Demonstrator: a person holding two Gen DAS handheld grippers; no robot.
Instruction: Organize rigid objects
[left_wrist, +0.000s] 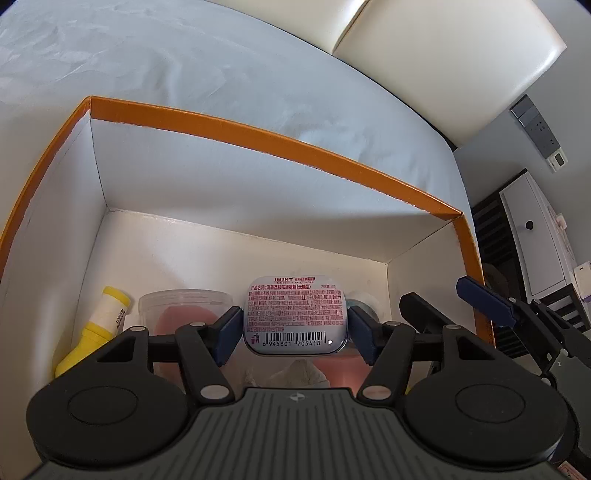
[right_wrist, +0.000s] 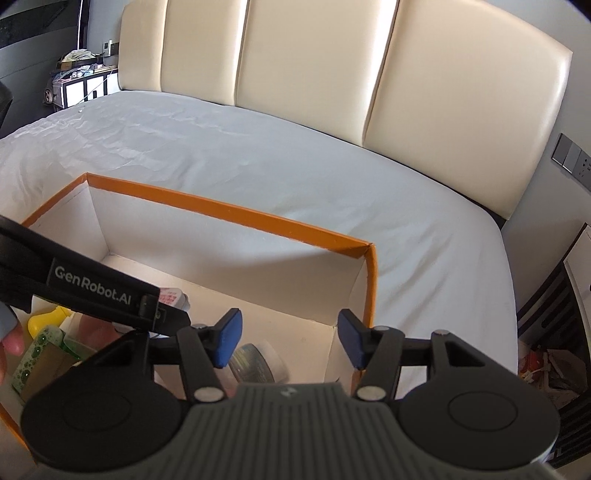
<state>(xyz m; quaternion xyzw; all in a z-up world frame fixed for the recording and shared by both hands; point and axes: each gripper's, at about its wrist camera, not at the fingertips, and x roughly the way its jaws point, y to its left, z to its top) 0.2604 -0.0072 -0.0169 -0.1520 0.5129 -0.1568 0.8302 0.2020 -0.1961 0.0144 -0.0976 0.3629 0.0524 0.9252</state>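
A white box with an orange rim (left_wrist: 258, 134) (right_wrist: 229, 212) sits on a bed. Over its floor my left gripper (left_wrist: 295, 328) is shut on a flat mint tin (left_wrist: 295, 314), one blue pad on each short side, the barcode face towards the camera. In the right wrist view the left gripper's body (right_wrist: 92, 288) reaches in from the left, with an edge of the tin (right_wrist: 173, 297) showing. My right gripper (right_wrist: 290, 339) stands open over the box's right corner, nothing between its pads. A round clear-lidded container (right_wrist: 258, 362) lies below it.
Inside the box lie a yellow tube (left_wrist: 107, 314), a clear cup with a pink sponge (left_wrist: 177, 306) and a green patterned pack (right_wrist: 37, 354). White bed sheet (right_wrist: 258, 155) surrounds the box, a cream headboard (right_wrist: 314, 66) behind. A person's fingertip (right_wrist: 11, 341) shows at left.
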